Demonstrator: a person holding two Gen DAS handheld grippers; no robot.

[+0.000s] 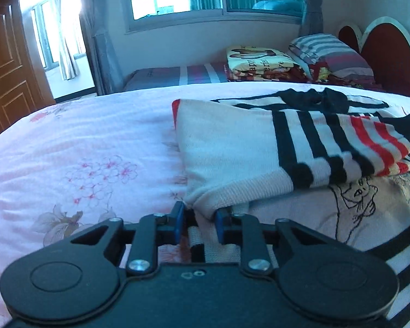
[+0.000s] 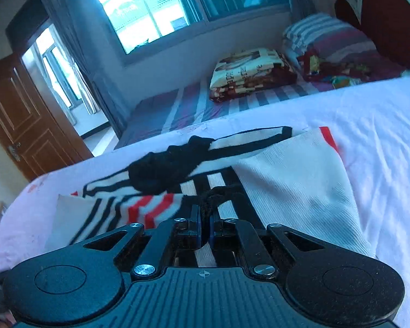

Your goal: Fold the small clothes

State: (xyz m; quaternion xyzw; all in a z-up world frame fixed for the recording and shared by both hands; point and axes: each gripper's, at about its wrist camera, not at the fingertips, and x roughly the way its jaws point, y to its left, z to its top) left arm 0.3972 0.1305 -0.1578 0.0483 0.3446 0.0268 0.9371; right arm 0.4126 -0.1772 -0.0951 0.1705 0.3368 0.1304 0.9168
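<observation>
Left wrist view: left gripper point(image 1: 198, 225) pinches the cuff of the striped sweater point(image 1: 259, 147), which lies on the pink bedspread point(image 1: 82, 136). Right wrist view: right gripper point(image 2: 204, 228) is pressed onto dark trim (likely the hem). Mid-fold; next, carry both corners across together.
</observation>
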